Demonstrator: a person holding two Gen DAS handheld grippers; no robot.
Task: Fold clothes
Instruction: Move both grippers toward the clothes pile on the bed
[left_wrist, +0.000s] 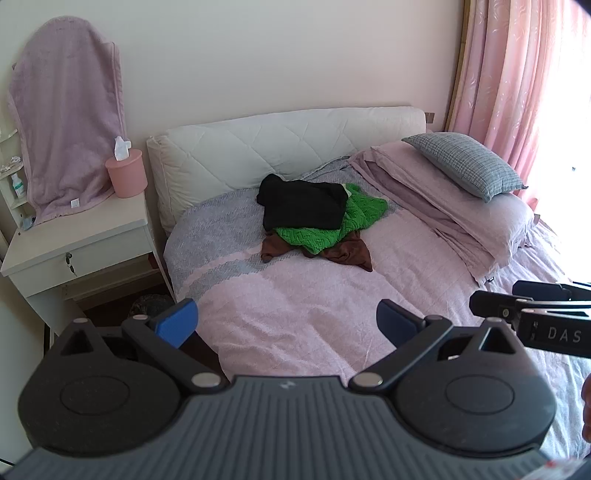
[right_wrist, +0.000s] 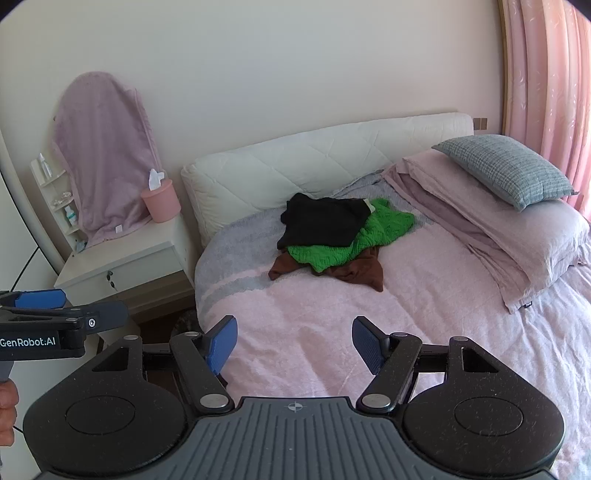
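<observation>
Well ahead of my left claw and right claw, both gaping empty, I am eyeing the clothes pile, black garment topmost, judging the reach-and-lift step next.

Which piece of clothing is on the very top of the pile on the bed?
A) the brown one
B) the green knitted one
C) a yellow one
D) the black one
D: the black garment lies over the green knit, and the brown garment peeks out underneath both on the bed.
</observation>
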